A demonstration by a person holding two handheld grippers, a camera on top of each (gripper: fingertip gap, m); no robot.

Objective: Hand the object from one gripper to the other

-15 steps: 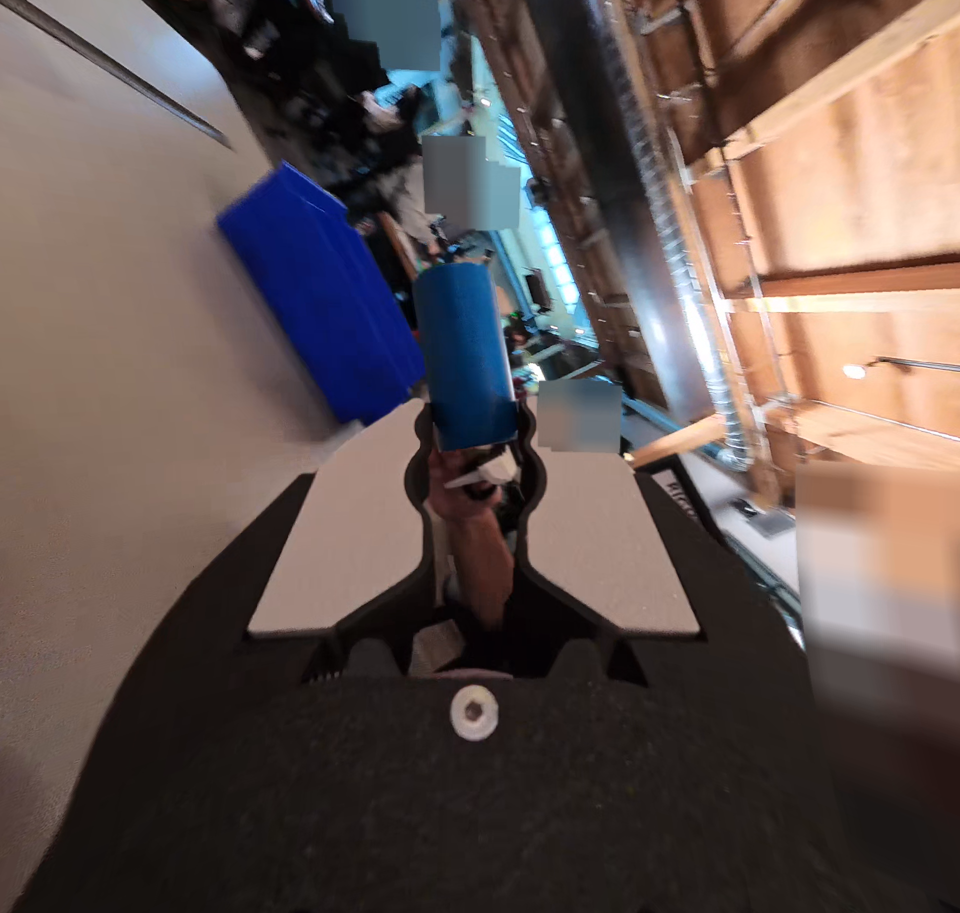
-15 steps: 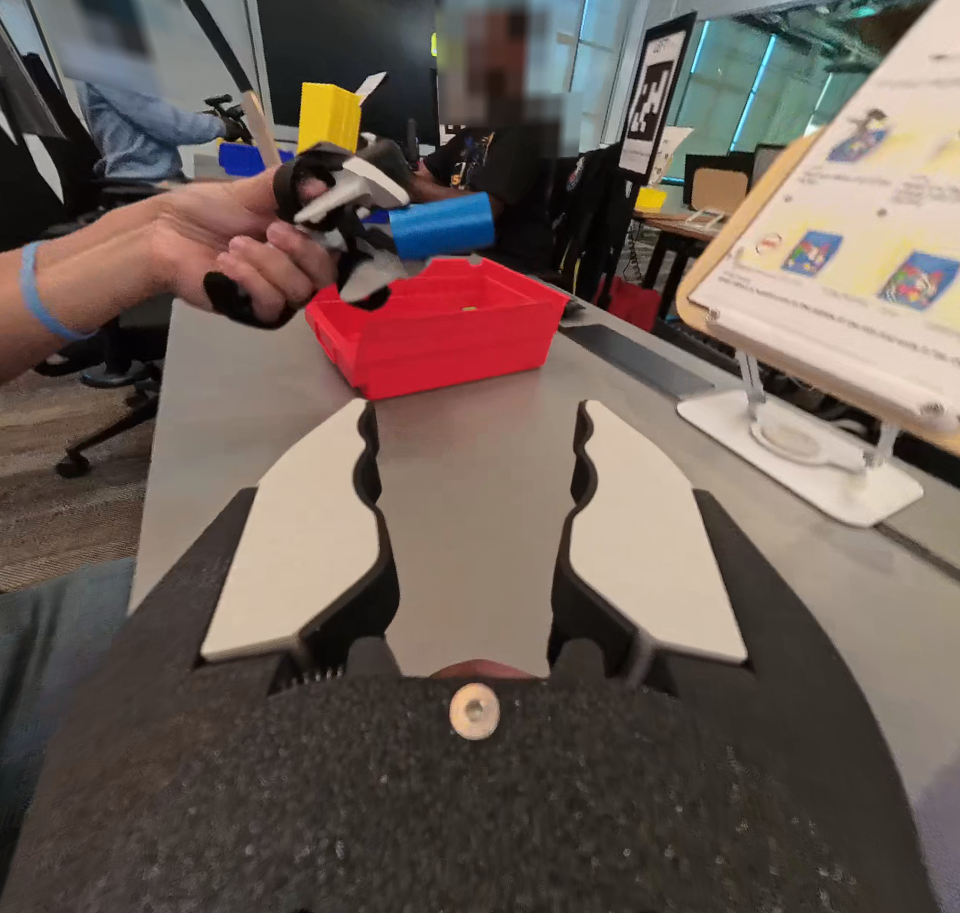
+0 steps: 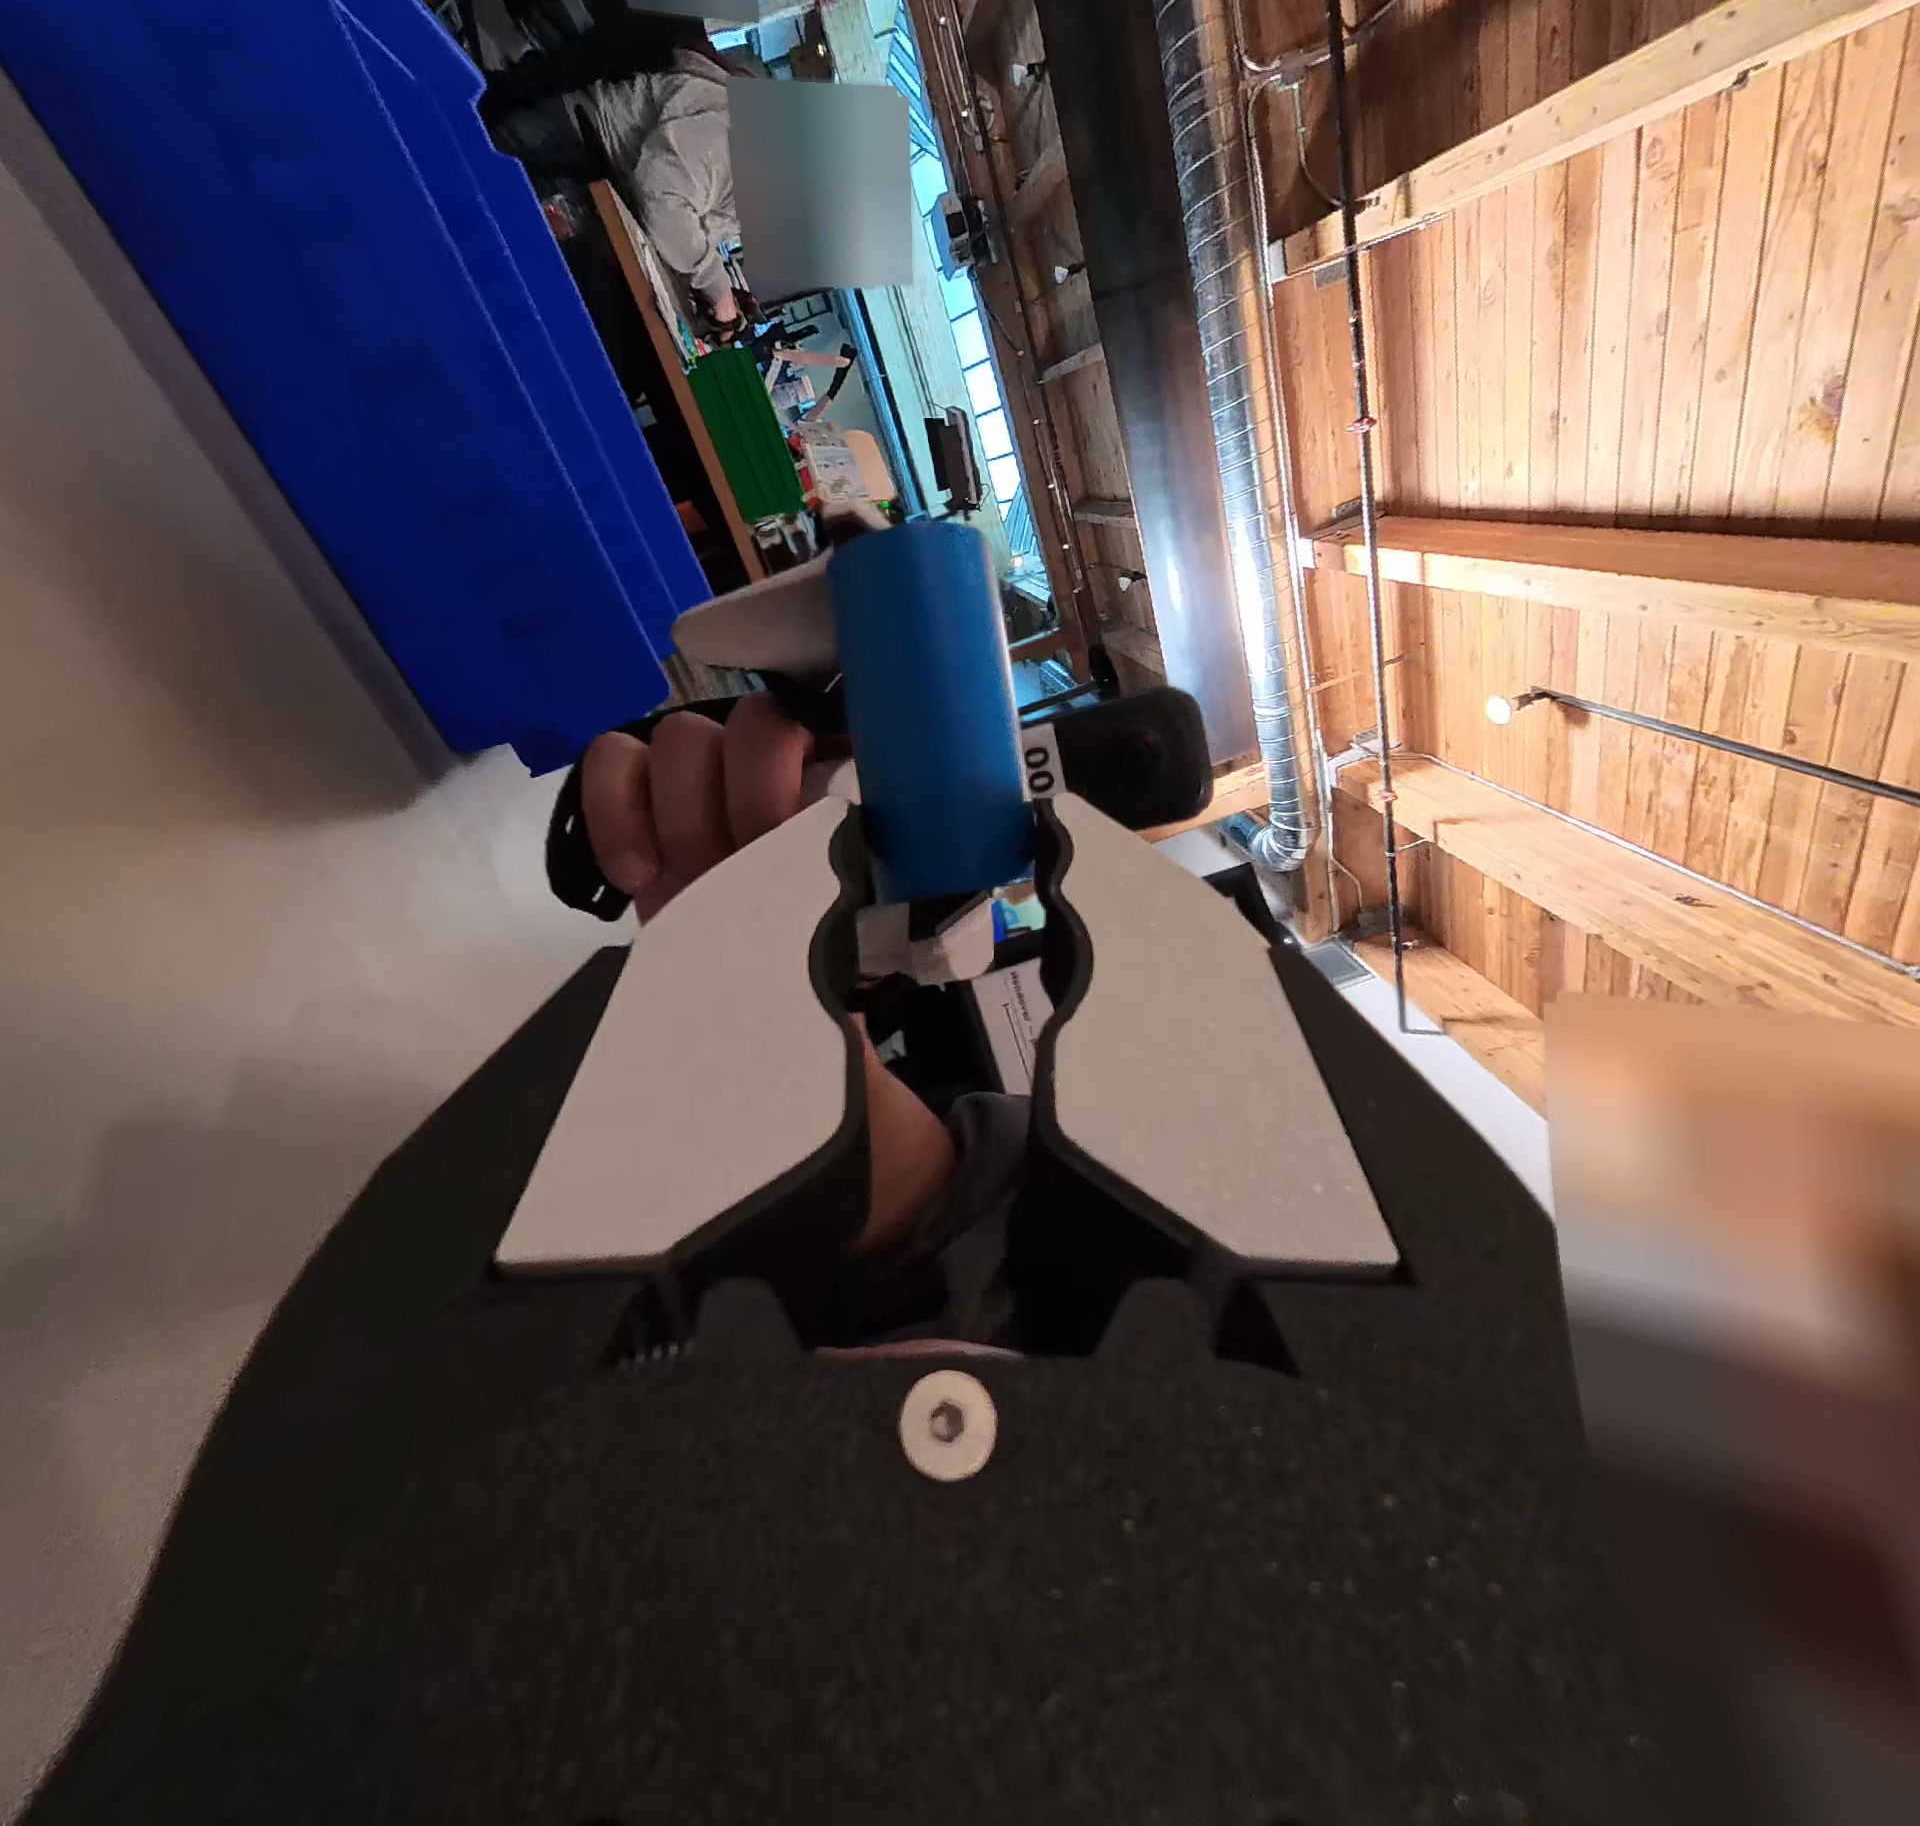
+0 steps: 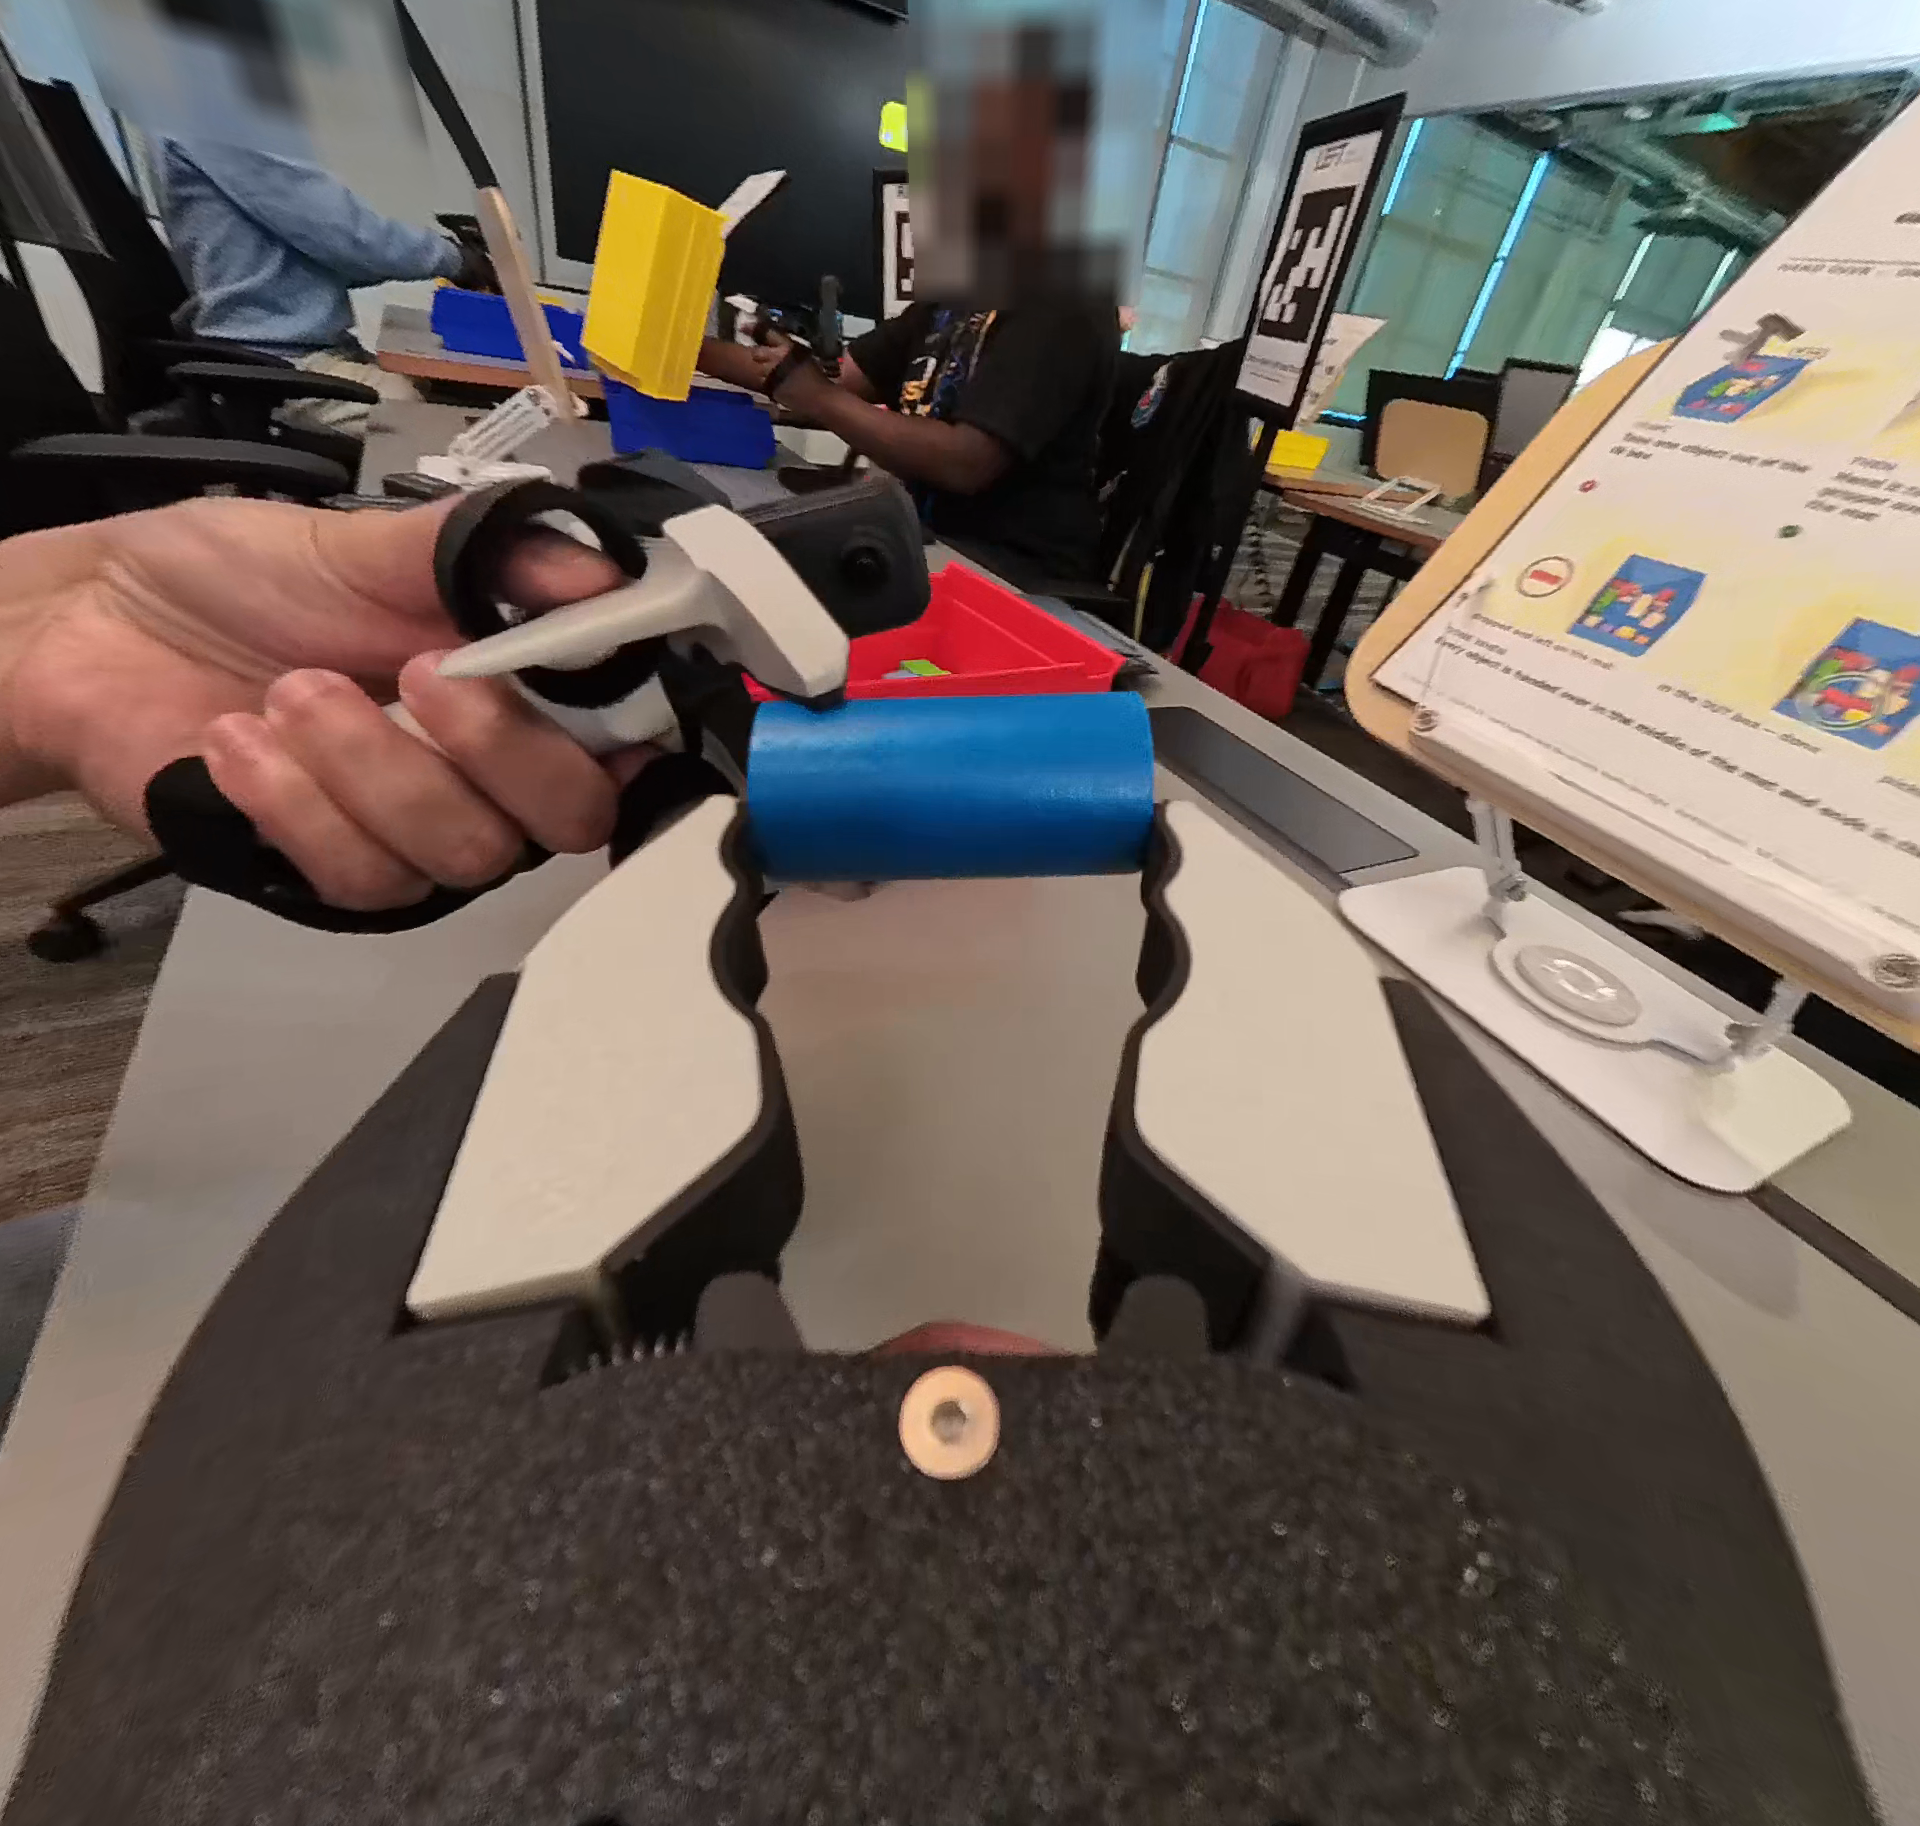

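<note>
While the left claw [image 3: 940,841] is clenched on one end of a blue cylinder [image 3: 920,696], the cylinder juts straight out from its fingertips, held in the air above a pale grey table [image 4: 935,1101]. In the right wrist view the cylinder lies crosswise, level, with the right claw [image 4: 945,841] released and spread wide, one fingertip at each flat end. Whether those tips touch the ends cannot be told. A person's hand [image 4: 260,685] works the scissor-like handles of the left claw, which carries a small black camera [image 4: 862,561]. Behind the cylinder a red bin [image 4: 977,633] sits on the table with a small green piece inside. To the right, a printed instruction sheet [image 4: 1662,633] with coloured pictures and lines of text leans on a white stand [image 4: 1558,1038]. Farther back stands a black-and-white square marker placard [image 4: 1320,249], and a yellow bin [image 4: 655,290] rests tilted over blue ones on another table, where people are seated. In the left wrist view, which is turned sideways, a small white tag with black characters [image 3: 1040,770] shows just beside the cylinder, a large blue bin [image 3: 364,322] sits on the table, and a wooden plank ceiling [image 3: 1610,426] with a silver duct [image 3: 1226,374] fills the right side.
</note>
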